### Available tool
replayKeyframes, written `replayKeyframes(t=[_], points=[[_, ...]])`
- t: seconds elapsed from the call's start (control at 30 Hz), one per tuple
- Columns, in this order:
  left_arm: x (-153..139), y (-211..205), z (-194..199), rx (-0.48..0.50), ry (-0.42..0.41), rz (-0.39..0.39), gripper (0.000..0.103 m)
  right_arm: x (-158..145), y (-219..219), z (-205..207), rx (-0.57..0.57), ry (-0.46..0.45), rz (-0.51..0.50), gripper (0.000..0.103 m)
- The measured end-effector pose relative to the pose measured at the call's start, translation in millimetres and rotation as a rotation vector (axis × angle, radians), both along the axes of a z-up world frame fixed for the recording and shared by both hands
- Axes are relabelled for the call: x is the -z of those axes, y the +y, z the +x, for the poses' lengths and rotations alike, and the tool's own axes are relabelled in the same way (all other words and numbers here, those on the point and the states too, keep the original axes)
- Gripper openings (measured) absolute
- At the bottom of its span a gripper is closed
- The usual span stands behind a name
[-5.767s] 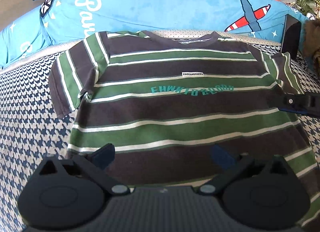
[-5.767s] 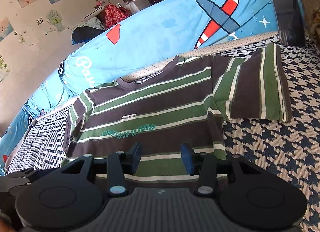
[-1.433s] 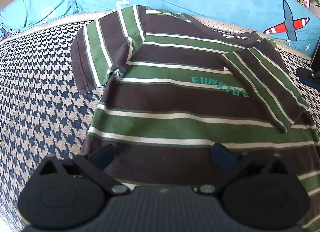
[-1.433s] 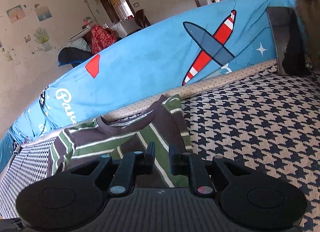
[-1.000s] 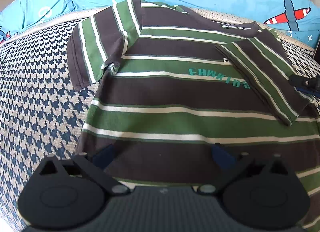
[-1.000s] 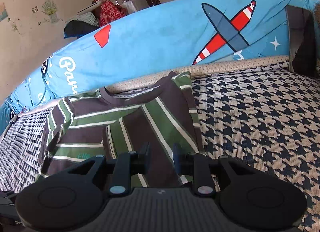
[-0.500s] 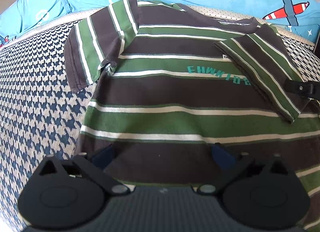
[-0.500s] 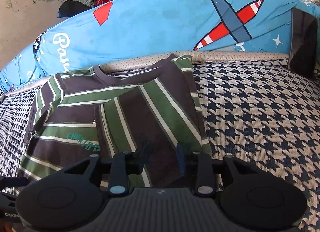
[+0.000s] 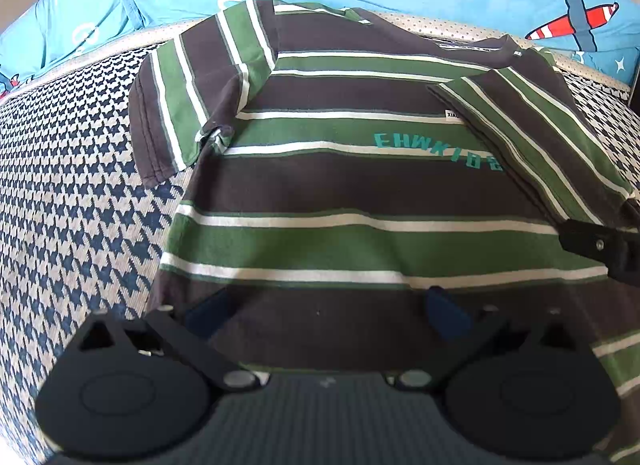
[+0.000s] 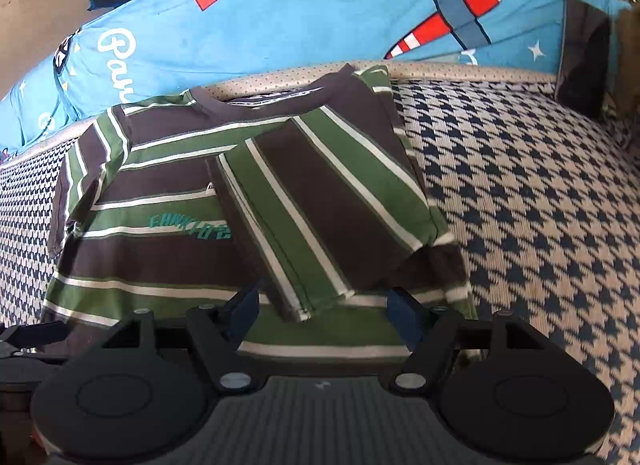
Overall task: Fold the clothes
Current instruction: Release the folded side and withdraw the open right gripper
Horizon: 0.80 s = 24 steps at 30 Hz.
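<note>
both grippers gape: left gripper [image 9: 326, 311], right gripper [image 10: 323, 311] just opening; only right view shows black panel [image 10: 582, 65].

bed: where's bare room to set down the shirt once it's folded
Bare houndstooth cover lies right of the striped t-shirt, up to the blue airplane quilt. Another bare strip lies left of the unfolded sleeve. The middle is crowded by the shirt.

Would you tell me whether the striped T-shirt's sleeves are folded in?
One is: this sleeve lies folded across the green-and-brown striped T-shirt; the other remains spread.
</note>
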<state>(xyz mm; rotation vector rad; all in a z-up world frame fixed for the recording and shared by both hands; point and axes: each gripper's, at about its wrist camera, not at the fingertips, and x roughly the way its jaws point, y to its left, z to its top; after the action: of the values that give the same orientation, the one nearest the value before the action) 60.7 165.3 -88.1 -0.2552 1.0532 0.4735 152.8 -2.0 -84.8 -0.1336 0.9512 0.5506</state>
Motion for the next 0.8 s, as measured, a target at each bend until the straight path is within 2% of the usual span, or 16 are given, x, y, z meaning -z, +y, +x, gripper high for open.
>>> replayKeyframes(t=[0.23, 0.33, 0.5, 0.8], points=[[1, 0, -4, -0.002, -0.022, 0.003, 0.103, -1, 4, -5, 0.047, 0.042, 0.002, 0.08], [2, -2, -7, -0.003, -0.041, 0.016, 0.103, 1, 10, -7, 0.027, 0.046, -0.014, 0.09], [5, -6, -13, 0.0, -0.082, 0.044, 0.103, 4, 16, -7, -0.002, 0.052, -0.039, 0.098], [9, -11, -24, 0.019, -0.157, 0.083, 0.103, 4, 20, -1, 0.023, 0.086, -0.053, 0.101]])
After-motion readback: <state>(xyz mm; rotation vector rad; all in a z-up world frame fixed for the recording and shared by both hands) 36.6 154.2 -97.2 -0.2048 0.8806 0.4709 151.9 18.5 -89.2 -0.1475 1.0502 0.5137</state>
